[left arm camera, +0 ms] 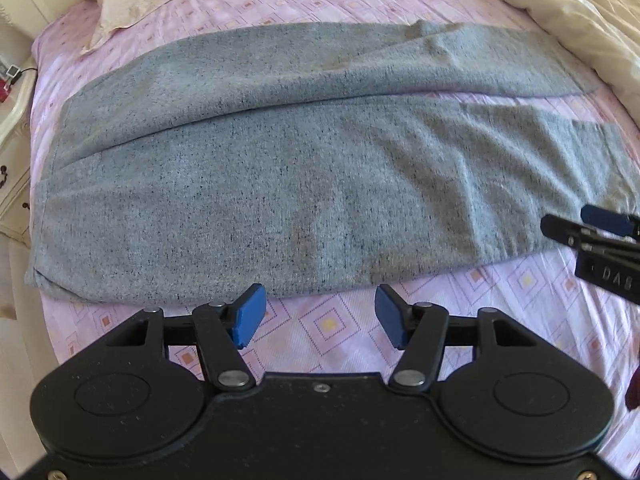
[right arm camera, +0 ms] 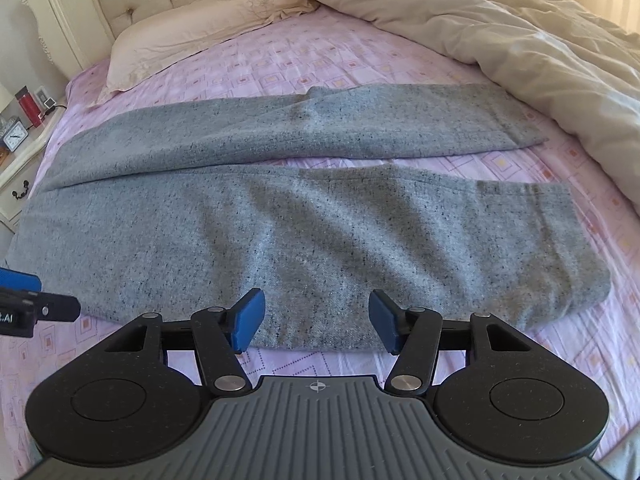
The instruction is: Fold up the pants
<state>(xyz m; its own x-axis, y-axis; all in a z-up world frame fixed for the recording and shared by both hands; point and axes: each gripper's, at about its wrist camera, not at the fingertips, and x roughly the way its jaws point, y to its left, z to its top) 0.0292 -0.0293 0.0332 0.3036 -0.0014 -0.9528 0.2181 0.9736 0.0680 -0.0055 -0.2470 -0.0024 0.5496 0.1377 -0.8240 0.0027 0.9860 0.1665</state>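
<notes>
While both tongs hover at the near edge, the pants (left arm camera: 280, 184) lie flat across the bed (left arm camera: 328, 324), waistband toward the nightstand (left arm camera: 12, 168) side, the two legs running out toward the duvet (right arm camera: 520, 40). Legs are split: the far leg and the near leg touch near the seat and diverge toward the cuffs, with pink sheet showing between them.

Left tongs (left arm camera: 318, 314): jaws wide, nothing between them, just short of the near hem over bare sheet. Right tongs (right arm camera: 316, 320): jaws wide, empty, tips over the near edge of the near leg.

Judged step: about to pinch the near edge to bring the near leg over the far one. No fold made yet.

Risks, as judgement:
- Knit looks soft and double-layered; a shallow pinch may catch only the top layer, so the leg opens as it lifts.
- A deep pinch could take the sheet along with the fabric, dragging the bedding and shifting the whole garment.
- The two tongs grip at different distances from the hem; uneven lift would skew the fold line.
- Wrinkles across the near leg would be trapped inside the fold.
- Far cuff lies close to the duvet; an overshoot could land the leg on it.
</notes>
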